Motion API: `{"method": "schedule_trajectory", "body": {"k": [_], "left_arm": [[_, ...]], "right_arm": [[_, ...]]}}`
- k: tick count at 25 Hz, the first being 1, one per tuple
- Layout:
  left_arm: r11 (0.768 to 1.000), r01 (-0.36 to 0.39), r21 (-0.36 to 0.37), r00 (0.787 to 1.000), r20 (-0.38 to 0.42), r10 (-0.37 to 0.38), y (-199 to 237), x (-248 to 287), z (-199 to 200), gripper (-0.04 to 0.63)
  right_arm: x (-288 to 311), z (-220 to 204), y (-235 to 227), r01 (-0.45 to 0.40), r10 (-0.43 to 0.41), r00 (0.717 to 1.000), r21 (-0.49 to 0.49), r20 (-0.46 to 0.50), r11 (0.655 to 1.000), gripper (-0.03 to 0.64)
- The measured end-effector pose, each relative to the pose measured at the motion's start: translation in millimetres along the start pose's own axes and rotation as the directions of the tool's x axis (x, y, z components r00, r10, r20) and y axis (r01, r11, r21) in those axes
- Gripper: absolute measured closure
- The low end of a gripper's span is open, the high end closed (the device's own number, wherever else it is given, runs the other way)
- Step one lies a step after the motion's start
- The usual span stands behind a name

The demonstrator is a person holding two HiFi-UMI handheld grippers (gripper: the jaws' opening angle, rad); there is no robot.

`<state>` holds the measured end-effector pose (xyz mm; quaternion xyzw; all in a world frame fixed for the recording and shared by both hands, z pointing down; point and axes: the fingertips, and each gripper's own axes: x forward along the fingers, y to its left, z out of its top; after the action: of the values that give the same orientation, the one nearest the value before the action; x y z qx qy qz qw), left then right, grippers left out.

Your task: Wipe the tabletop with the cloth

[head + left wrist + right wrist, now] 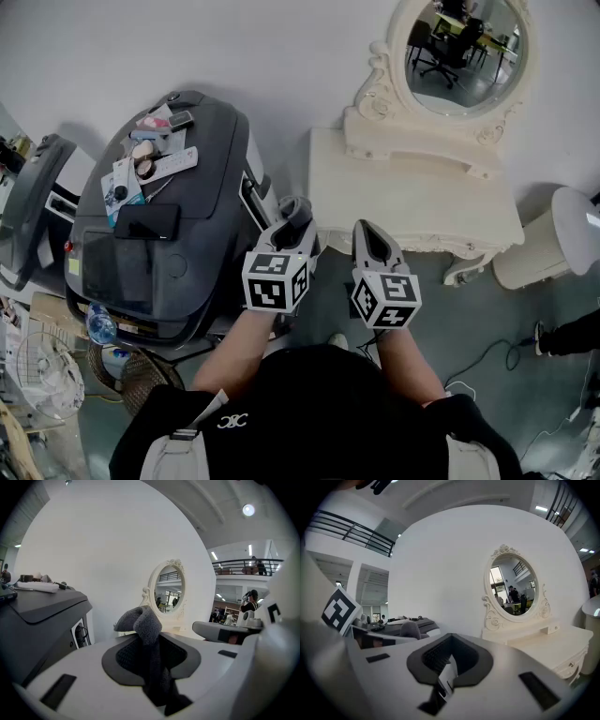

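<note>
A dark grey cloth (298, 208) sticks out of the tip of my left gripper (294, 221), which is shut on it. In the left gripper view the cloth (143, 620) bunches up above the closed jaws. My right gripper (369, 232) is beside it on the right, jaws shut, nothing held. Both hover at the near left edge of the cream dressing table (412, 202), above its front, not touching it. In the right gripper view the tabletop (555, 641) lies ahead to the right, bare.
An oval mirror (466, 52) stands at the table's back. A large dark grey machine (159, 225) with small items on top sits close on the left. A white round stool (562, 239) and floor cables (487, 356) are to the right.
</note>
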<state>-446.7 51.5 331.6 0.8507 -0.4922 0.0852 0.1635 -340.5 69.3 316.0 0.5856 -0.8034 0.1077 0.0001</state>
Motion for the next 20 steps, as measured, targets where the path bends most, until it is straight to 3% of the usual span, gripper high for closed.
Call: {"method": "schedule_trajectory", "body": {"k": [20], "left_arm": [[0.995,-0.099,0.015,0.995,-0.029,0.099,-31.5,48.7,2.4,0.495]], "right_arm": [[14.2,-3.6,-61.8,-0.096,0.098,0.995,0.063,-0.030,0.993,0.606]]}}
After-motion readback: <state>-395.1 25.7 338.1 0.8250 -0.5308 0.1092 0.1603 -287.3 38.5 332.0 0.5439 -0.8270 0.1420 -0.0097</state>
